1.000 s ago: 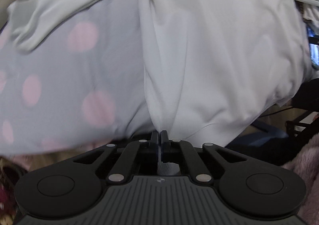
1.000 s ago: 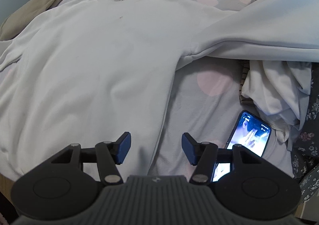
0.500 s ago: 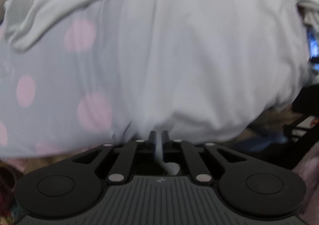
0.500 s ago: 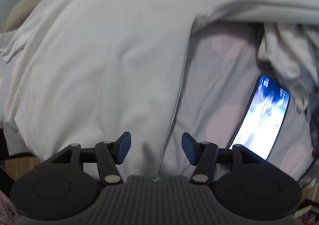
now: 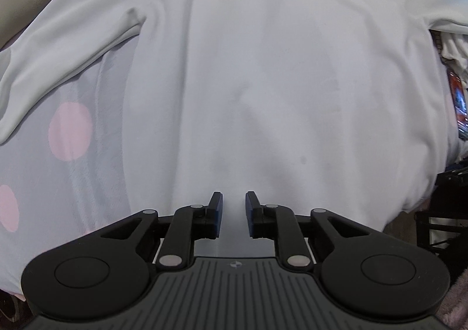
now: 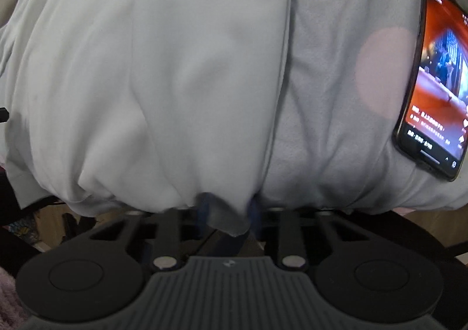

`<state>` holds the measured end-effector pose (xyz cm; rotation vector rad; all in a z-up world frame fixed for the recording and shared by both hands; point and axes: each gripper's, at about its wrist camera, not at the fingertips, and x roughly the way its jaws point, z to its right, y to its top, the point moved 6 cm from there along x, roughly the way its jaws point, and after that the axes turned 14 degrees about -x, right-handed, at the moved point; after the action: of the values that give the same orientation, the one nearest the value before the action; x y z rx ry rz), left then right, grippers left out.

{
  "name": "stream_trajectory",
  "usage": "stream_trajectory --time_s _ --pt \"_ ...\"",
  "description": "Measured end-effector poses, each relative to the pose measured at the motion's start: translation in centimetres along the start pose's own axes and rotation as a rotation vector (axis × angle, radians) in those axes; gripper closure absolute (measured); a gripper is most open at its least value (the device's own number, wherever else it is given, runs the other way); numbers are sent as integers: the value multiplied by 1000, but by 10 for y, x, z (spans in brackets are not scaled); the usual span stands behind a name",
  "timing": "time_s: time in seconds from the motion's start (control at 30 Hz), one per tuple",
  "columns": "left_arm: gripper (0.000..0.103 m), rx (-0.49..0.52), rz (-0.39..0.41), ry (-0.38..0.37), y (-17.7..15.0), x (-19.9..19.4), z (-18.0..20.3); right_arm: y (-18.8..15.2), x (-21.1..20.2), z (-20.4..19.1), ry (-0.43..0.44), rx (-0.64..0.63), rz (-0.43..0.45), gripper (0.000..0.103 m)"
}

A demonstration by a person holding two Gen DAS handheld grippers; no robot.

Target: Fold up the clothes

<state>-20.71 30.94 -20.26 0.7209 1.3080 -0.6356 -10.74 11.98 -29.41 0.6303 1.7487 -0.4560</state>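
A white long-sleeved sweatshirt [image 5: 263,67] lies spread flat on the bed, its left sleeve [image 5: 58,37] angled out to the left. My left gripper [image 5: 232,210] is open and empty, just above the hem. In the right wrist view the sweatshirt [image 6: 146,81] hangs over the bed edge. My right gripper [image 6: 228,210] is at its lower right hem corner [image 6: 225,219], which lies between the partly closed fingers. The fingertips are hidden under cloth and blurred.
The bedsheet is grey with pink dots [image 5: 70,131] [image 6: 380,72]. A phone with a lit screen [image 6: 433,81] lies right of the sweatshirt, also at the right edge in the left view [image 5: 457,105]. More white cloth is piled at the far right [image 5: 450,46].
My left gripper let go of the hem and opened. My right gripper moved down to the hem corner and its fingers closed in around it.
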Motion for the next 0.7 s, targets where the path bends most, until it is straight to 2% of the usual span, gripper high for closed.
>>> stream_trajectory --time_s 0.1,0.17,0.23,0.33,0.43,0.53,0.57,0.6,0.7 --pt "85 -33 3 12 0 -3 -15 -4 -11 -9 -20 -86 -57 98" --pt "85 -60 10 20 1 -7 -25 -6 -21 -15 -87 -185 -102 100" --pt "85 -91 21 24 4 -10 -35 -9 -28 -13 -123 -231 -147 101" --pt "85 -125 38 24 10 -15 -45 -8 -30 -7 -160 -247 -184 101" --pt "84 -155 63 38 20 -19 -54 -4 -26 -11 -145 -252 -195 100" --pt "78 -214 104 48 33 -31 -72 1 -33 -14 -164 -287 -187 87" --pt "75 -239 125 49 36 -38 -81 3 -38 -16 -167 -296 -174 79" --pt "74 -272 147 51 41 -44 -92 7 -45 -17 -171 -302 -150 63" --pt "74 -378 212 59 58 -62 -126 23 -67 -22 -181 -316 -69 62"
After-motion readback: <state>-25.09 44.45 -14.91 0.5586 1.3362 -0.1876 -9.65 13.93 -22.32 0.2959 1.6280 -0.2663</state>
